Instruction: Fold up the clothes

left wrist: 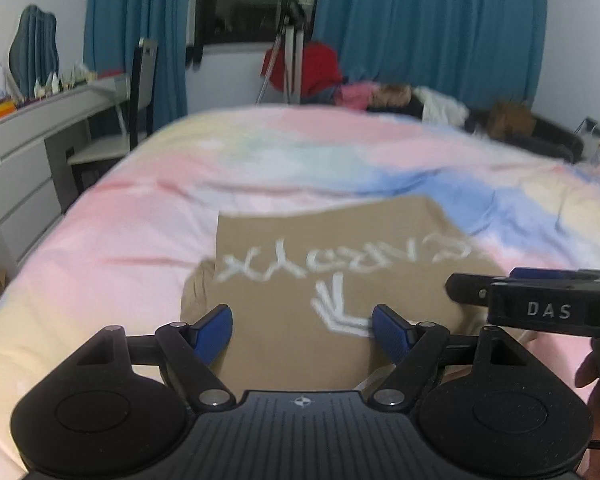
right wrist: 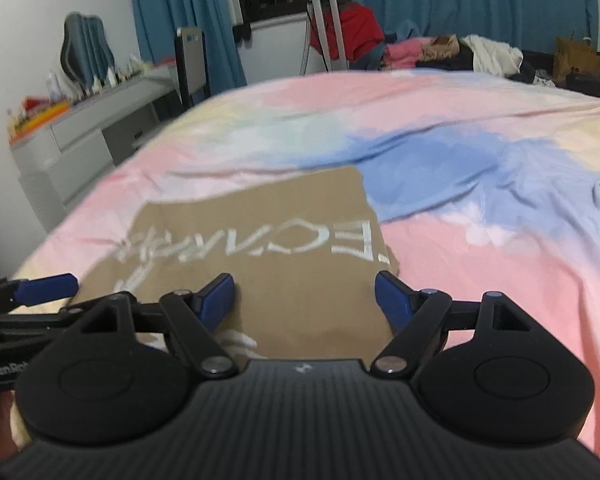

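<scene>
Tan garment (left wrist: 300,280) lies flat on bed (left wrist: 120,240), white lettering up. Left hand-held gripper (left wrist: 302,326) and right hand-held gripper (right wrist: 304,294) both spread wide over garment's near edge, gripping nothing.

We are reading white letters upside down on the tan garment (right wrist: 284,248): "ECARR" is showing, the rest blurring out. We are seeing "DAS" printed on the right gripper (left wrist: 548,310), and "GenRob", cut off at the frame edge, on the left gripper (right wrist: 4,370).
</scene>
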Action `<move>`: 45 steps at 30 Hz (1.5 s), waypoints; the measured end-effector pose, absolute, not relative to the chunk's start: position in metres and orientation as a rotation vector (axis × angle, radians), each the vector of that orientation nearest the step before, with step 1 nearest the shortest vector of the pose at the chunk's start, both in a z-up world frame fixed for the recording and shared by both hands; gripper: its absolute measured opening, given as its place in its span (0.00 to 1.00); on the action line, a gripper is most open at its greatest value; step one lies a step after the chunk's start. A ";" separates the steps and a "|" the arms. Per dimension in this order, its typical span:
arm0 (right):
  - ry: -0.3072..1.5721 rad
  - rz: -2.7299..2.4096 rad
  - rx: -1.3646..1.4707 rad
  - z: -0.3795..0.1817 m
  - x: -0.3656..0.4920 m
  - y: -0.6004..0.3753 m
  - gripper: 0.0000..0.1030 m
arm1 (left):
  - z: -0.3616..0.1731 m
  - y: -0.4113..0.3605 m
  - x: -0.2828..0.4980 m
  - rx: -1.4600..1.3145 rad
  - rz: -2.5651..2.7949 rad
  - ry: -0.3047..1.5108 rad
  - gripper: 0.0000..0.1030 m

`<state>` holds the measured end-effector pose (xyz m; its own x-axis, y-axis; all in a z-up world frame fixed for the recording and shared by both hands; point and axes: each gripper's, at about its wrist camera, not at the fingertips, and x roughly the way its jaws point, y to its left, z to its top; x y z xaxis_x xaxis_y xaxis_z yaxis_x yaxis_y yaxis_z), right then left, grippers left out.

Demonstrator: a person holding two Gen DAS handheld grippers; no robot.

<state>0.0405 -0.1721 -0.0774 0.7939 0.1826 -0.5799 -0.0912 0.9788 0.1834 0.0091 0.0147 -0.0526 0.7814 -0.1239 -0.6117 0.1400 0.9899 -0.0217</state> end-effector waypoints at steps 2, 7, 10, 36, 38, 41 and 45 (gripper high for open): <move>0.659 0.147 0.164 -0.085 0.045 -0.174 0.77 | -0.059 0.017 0.013 0.019 -0.134 0.686 0.79; 0.684 0.151 0.189 -0.096 0.050 -0.176 0.78 | -0.067 0.023 0.020 -0.015 -0.125 0.729 0.82; 0.688 0.149 0.196 -0.096 0.050 -0.176 0.78 | -0.066 0.024 0.021 -0.030 -0.121 0.744 0.81; 0.691 0.113 0.210 -0.094 0.050 -0.173 0.79 | -0.116 0.106 0.027 -1.126 -0.142 0.896 0.56; 0.691 0.110 0.210 -0.094 0.050 -0.172 0.79 | -0.117 0.106 0.028 -1.118 -0.118 0.883 0.40; 0.670 0.102 0.228 -0.086 0.048 -0.174 0.77 | -0.114 0.105 0.027 -1.107 -0.123 0.856 0.24; 0.624 0.184 0.432 -0.062 0.038 -0.185 0.78 | -0.104 0.104 0.025 -1.095 -0.159 0.799 0.19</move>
